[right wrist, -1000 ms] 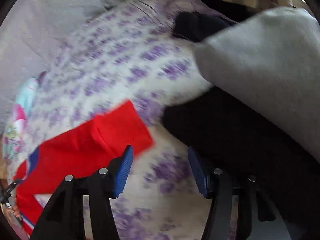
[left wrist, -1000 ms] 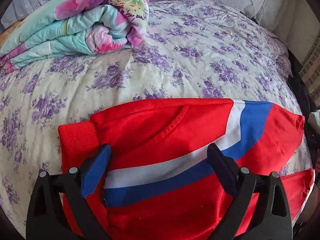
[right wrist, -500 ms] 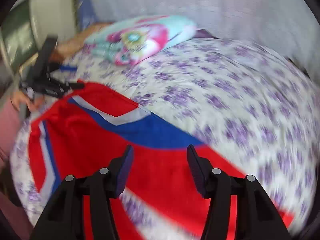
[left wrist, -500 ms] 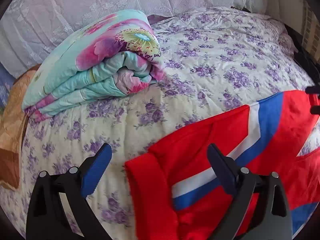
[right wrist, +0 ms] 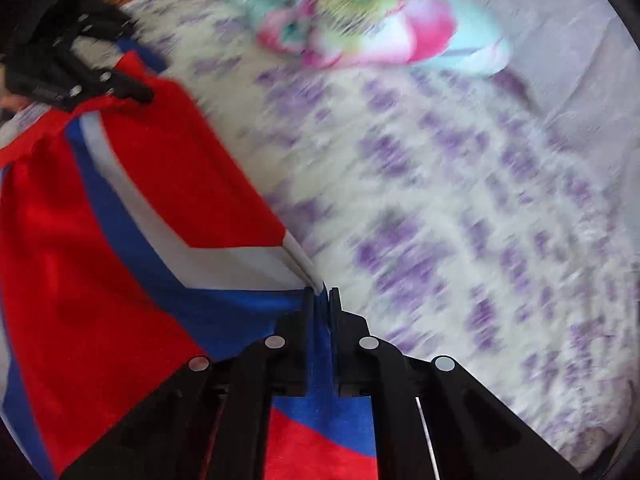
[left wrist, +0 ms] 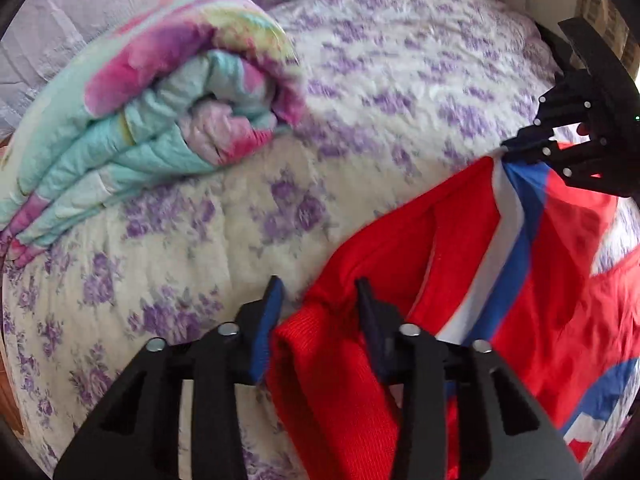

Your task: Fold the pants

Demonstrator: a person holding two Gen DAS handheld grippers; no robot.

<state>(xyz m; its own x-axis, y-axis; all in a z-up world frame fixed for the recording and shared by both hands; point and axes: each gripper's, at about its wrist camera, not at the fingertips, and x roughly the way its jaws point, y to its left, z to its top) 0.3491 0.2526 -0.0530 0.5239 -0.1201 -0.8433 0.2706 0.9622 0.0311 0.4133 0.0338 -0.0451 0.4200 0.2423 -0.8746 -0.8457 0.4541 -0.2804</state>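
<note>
Red pants (left wrist: 500, 280) with a blue-and-white stripe, lying on a floral-print bed (left wrist: 360, 120) and gripped at two points.

The left gripper (left wrist: 318, 300) has just been closing its jaws, which now stand narrow on the ribbed red waistband; the right gripper (right wrist: 319, 300) has just closed its jaws tight on the blue striped edge of the fabric. A folded quilt (left wrist: 152, 92), turquoise with pink flowers, lies near the pants at the head of the bed, apart from them. The lower pant legs are cut off by both frames, and the right wrist view is blurred.
</note>
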